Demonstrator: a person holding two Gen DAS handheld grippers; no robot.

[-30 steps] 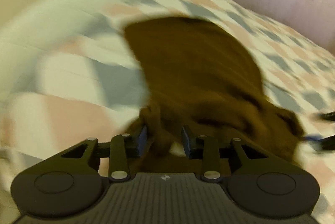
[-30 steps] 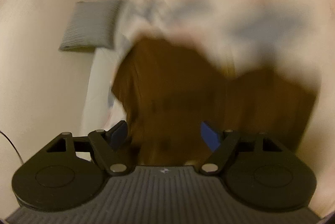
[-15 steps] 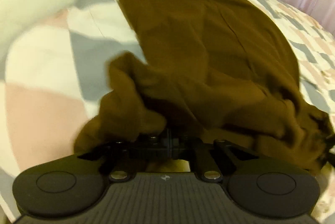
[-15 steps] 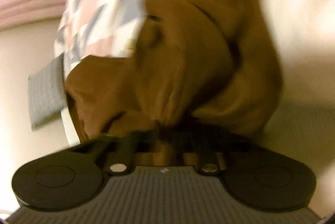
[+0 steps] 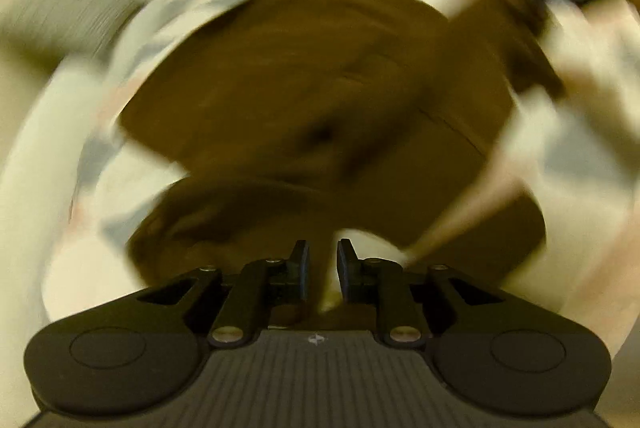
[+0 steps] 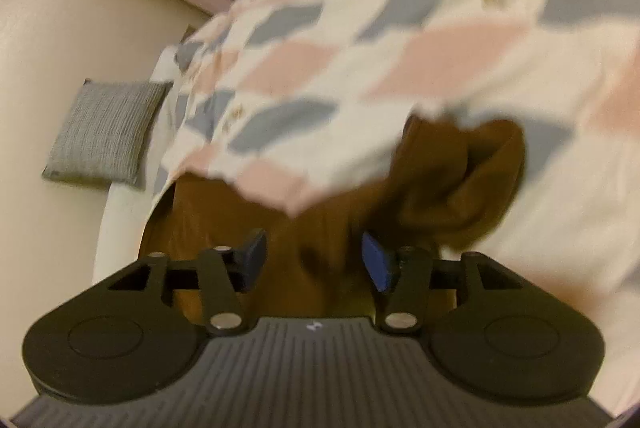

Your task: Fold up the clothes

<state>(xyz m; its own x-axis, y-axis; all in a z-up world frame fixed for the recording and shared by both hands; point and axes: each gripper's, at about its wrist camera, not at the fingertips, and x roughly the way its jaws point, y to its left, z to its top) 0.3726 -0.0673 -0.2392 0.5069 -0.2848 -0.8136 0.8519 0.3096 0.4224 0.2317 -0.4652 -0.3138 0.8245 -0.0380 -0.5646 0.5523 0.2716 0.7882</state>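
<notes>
Both sets of fingers have just been opening off the brown garment (image 5: pixel 320 100), which lies on the bed (image 6: pixel 360 28) at twelve o'clock. Left fingers (image 5: pixel 323 260) narrowly spread, right fingers (image 6: pixel 316 256) wider, nothing pinched. That fold looks laid.

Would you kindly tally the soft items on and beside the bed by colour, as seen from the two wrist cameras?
Brown: 1, the brown garment, bunched on the bed.
Grey: 1, the grey cushion beside the bed.
Pink, grey and white patterned: 1, the bedspread.
Total: 3.
</notes>
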